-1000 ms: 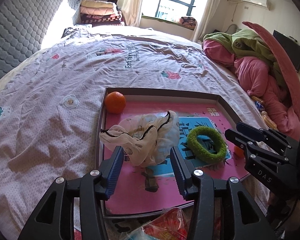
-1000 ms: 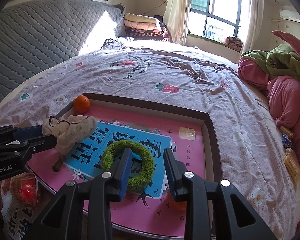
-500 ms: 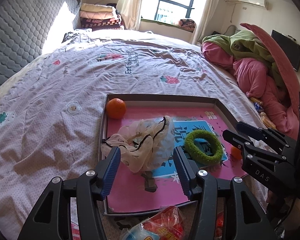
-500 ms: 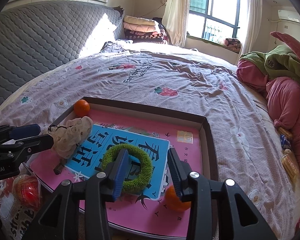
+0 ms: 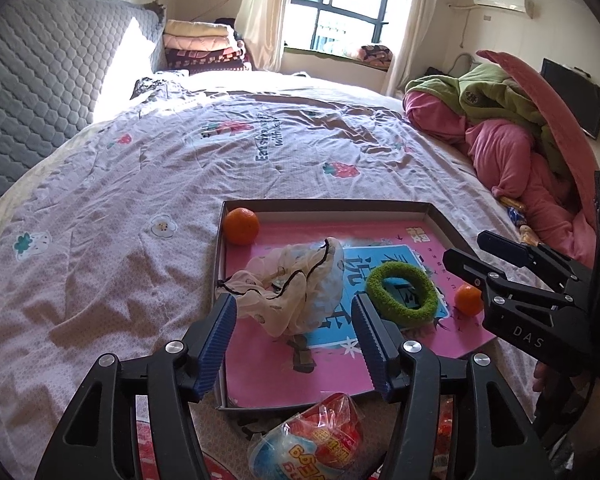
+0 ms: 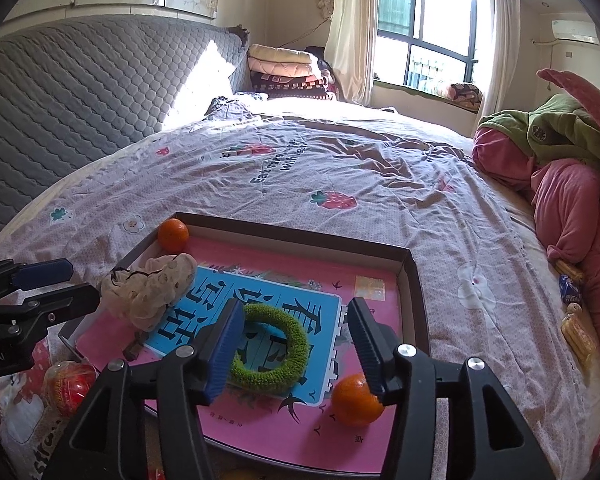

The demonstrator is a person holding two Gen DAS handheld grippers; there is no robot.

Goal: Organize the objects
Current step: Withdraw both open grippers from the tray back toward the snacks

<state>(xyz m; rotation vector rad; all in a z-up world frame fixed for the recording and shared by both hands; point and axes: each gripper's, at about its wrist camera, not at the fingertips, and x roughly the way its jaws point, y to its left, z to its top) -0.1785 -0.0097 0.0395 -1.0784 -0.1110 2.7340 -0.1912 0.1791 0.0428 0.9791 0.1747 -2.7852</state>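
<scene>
A: What had been changed since a second before?

B: The left hand-held gripper had been drawn back and up from the crumpled cloth bag, and its jaws had just been opened further; nothing was held between them. The jaws of the right hand-held gripper had also just been opened, and the near orange, hidden behind a finger earlier, was uncovered.

A: How were the jaws left?

B: Both pairs were spread wide. The green ring was seen between the right fingers, but it was not pressed by the pads.

A: Where were the things found?

B: Everything was laid in the shallow box on the bed. The cloth bag was placed towards the left side, the green ring near the middle on the blue sheet, the near orange at the front right, just beside the ring. A second orange was lodged in the far left corner. A red snack packet was seen outside the box's front edge.
</scene>
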